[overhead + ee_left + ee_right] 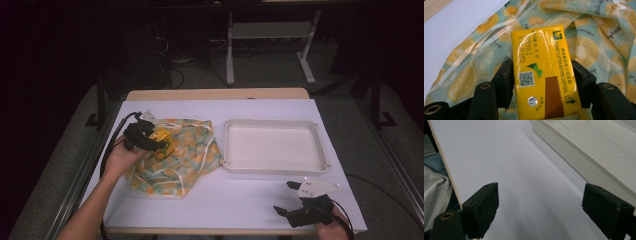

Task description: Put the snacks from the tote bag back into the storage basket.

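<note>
your right gripper (292, 200) hovers at the desk's near right corner, jaws spread wide on nothing, just short of the white tray (274, 170) on the right half of the desk (235, 195). your left gripper (159, 144) sits over the patterned cloth bag (192, 150) on the left half, jaws clamped on either side of a yellow drink carton (544, 75), which is held just above the bag's citrus-print fabric.

"PLEASE FLATTEN BEFORE DISPOSAL" on carton (544, 72)
</note>
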A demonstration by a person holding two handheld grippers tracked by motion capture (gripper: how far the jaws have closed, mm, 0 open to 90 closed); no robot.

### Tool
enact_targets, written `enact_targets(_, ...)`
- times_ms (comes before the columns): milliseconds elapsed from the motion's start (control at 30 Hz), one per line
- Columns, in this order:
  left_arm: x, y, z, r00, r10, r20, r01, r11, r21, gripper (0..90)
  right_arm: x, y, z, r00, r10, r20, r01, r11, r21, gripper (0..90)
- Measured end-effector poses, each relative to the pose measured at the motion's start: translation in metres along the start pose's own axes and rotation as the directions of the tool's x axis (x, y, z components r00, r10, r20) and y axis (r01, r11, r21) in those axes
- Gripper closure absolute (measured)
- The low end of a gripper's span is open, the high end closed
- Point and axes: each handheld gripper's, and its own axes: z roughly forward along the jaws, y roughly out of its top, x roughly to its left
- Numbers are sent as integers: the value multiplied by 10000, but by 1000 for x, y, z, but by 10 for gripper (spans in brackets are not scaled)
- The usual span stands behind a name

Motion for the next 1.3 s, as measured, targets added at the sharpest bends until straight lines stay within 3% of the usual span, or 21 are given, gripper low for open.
enact_targets(267, 0, 2, 0, 9997, 211, -95, -210, 9997, 134, 459, 0, 0, 0, 10000, -23, 7, 23, 10000, -15, 135)
enact_targets(1033, 4, 2, -1, 9998, 192, 42, -193, 9997, 165, 494, -1, 0, 0, 10000, -23, 13, 23, 10000, -43, 134)
enact_targets(1300, 5, 2, -1, 10000, 15, 84, -16, 9999, 145, 499, -1, 0, 0, 10000, 6, 7, -6, 10000, -54, 135)
